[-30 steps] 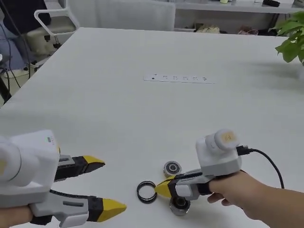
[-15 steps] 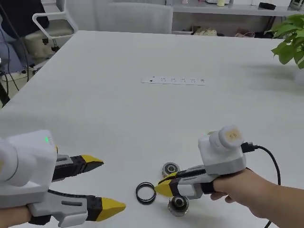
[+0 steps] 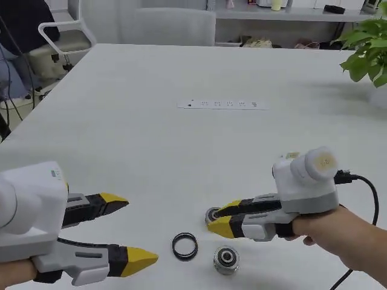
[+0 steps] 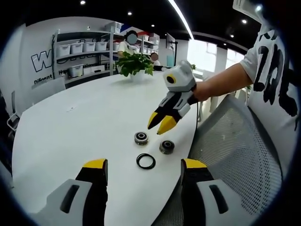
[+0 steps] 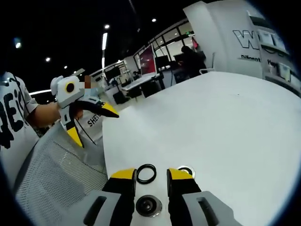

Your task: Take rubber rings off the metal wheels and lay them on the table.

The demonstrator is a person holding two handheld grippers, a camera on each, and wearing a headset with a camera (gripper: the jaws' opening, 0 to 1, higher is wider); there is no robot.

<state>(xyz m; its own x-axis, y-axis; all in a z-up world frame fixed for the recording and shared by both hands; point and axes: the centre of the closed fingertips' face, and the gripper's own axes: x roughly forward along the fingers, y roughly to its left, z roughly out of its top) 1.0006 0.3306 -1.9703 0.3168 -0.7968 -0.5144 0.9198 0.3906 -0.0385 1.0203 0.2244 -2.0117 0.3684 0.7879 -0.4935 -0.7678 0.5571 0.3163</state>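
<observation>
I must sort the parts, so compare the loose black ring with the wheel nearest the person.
The ring is a thin open hoop with bare table showing through it; the wheel is a thicker disc with a dark hub. The ring is black all over; the wheel shines silver. Both lie flat on the table, untouched.

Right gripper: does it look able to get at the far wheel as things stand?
Probably yes. The right gripper is open, its fingers right at the far wheel, nothing between. The loose ring and near wheel lie aside; the left gripper is well clear.
</observation>
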